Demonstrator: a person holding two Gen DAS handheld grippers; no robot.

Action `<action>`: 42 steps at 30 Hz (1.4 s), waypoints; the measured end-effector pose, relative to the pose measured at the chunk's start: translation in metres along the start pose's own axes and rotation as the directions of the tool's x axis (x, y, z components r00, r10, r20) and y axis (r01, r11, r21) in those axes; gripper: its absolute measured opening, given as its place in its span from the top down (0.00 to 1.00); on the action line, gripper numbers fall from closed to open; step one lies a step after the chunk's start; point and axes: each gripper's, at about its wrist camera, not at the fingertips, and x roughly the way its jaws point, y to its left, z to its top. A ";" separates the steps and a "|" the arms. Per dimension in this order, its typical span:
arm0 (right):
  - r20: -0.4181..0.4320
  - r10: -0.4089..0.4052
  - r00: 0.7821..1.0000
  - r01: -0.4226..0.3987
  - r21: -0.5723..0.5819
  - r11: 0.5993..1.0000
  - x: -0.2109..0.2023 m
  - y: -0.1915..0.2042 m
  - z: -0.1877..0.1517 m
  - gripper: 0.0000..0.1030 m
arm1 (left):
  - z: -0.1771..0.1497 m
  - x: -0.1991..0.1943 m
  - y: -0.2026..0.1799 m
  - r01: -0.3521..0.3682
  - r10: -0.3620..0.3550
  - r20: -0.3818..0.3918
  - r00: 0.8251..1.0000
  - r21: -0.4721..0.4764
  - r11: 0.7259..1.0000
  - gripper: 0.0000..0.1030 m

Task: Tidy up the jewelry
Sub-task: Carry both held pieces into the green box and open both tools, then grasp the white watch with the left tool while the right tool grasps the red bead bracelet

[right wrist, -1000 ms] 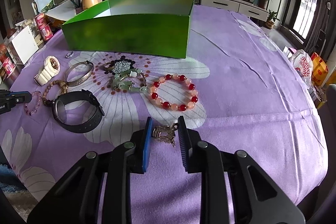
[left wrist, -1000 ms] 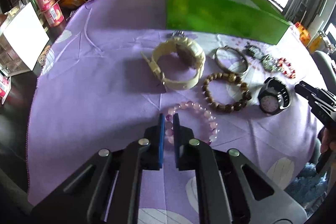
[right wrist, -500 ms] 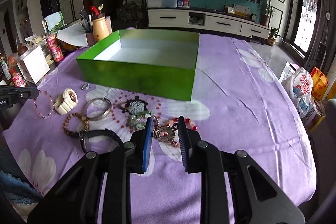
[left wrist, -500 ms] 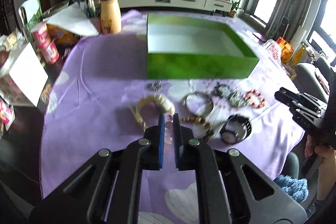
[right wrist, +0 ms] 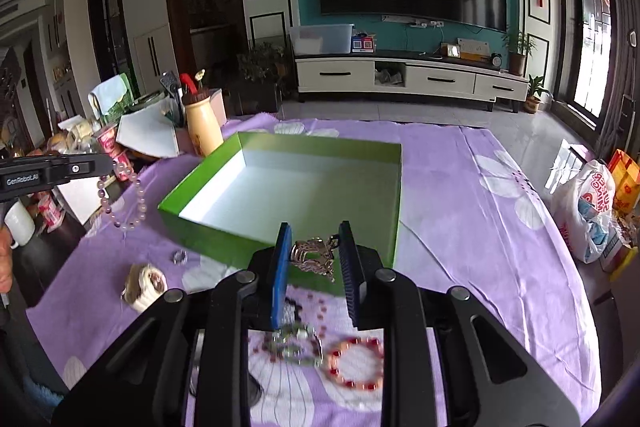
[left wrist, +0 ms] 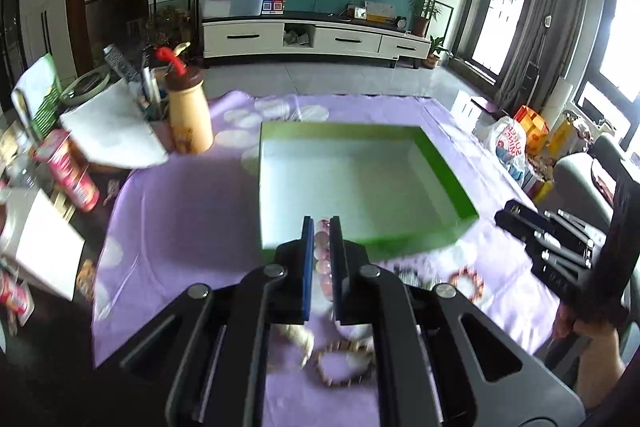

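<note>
My left gripper (left wrist: 320, 227) is shut on a pink bead bracelet (left wrist: 321, 251), held in the air above the near wall of the open green box (left wrist: 440, 167). In the right wrist view the bracelet (right wrist: 126, 195) hangs from the left gripper's tip (right wrist: 108, 165), left of the box (right wrist: 200, 183). My right gripper (right wrist: 314, 233) is shut on a silver brooch (right wrist: 314, 255), raised over the box's near wall. The box looks empty inside.
On the purple cloth (right wrist: 480, 227) lie a cream watch (right wrist: 144, 285), a small ring (right wrist: 180, 257), a red bead bracelet (right wrist: 354, 363), a green-stone piece (right wrist: 296, 345) and a wooden bead bracelet (left wrist: 344, 363). A yellow bottle (left wrist: 188, 115), cans and papers crowd the left edge.
Both grippers have risen and moved forward toward the green box, carrying the pink bracelet and the brooch. The box interior now shows from above.
</note>
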 end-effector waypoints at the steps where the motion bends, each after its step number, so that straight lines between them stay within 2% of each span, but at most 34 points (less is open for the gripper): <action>1: 0.001 0.004 1.000 -0.004 0.007 1.000 0.005 -0.001 0.005 0.77 | 0.009 0.007 -0.001 0.012 -0.012 -0.004 1.000 -0.009 1.000 0.93; 6: -0.019 0.037 0.999 -0.037 0.045 0.998 0.037 -0.008 0.024 0.77 | 0.039 0.052 -0.006 0.022 -0.023 -0.040 0.999 -0.026 0.999 0.93; 15: -0.098 0.067 0.993 -0.058 0.094 0.994 0.102 -0.017 0.039 0.76 | 0.052 0.133 -0.009 -0.012 0.006 -0.134 0.991 -0.039 0.999 0.93; 17: -0.109 0.056 0.992 -0.045 0.101 0.994 0.111 -0.019 0.040 0.70 | 0.051 0.143 -0.009 -0.019 0.013 -0.147 0.989 -0.038 0.999 0.92; 18: -0.109 0.050 0.993 -0.039 0.099 0.994 0.113 -0.019 0.040 0.67 | 0.051 0.146 -0.009 -0.021 0.015 -0.150 0.988 -0.036 0.999 0.88; 20: -0.104 0.045 0.994 -0.035 0.101 0.994 0.112 -0.020 0.039 0.65 | 0.048 0.150 -0.009 -0.029 0.024 -0.156 0.987 -0.030 0.999 0.71; 21: -0.102 0.051 0.994 -0.040 0.109 0.993 0.110 -0.020 0.038 0.64 | 0.048 0.149 -0.008 -0.033 0.028 -0.154 0.988 -0.029 0.999 0.56; 22: -0.099 0.056 0.994 -0.044 0.114 0.993 0.108 -0.022 0.037 0.64 | 0.046 0.146 -0.008 -0.041 0.037 -0.145 0.989 -0.023 0.999 0.47; 26: -0.086 0.062 0.994 -0.051 0.121 0.991 0.096 -0.024 0.032 0.63 | 0.036 0.131 -0.001 -0.062 0.059 -0.136 0.989 -0.018 0.998 0.43; 31: -0.086 0.067 0.994 -0.057 0.112 0.992 0.072 -0.022 0.018 0.62 | 0.017 0.099 0.013 -0.088 0.084 -0.119 0.989 -0.030 0.996 0.31; 42: -0.125 0.060 0.990 -0.041 0.148 0.988 0.025 -0.027 -0.016 0.62 | -0.044 0.036 0.048 -0.116 0.101 -0.142 0.985 -0.100 0.988 0.28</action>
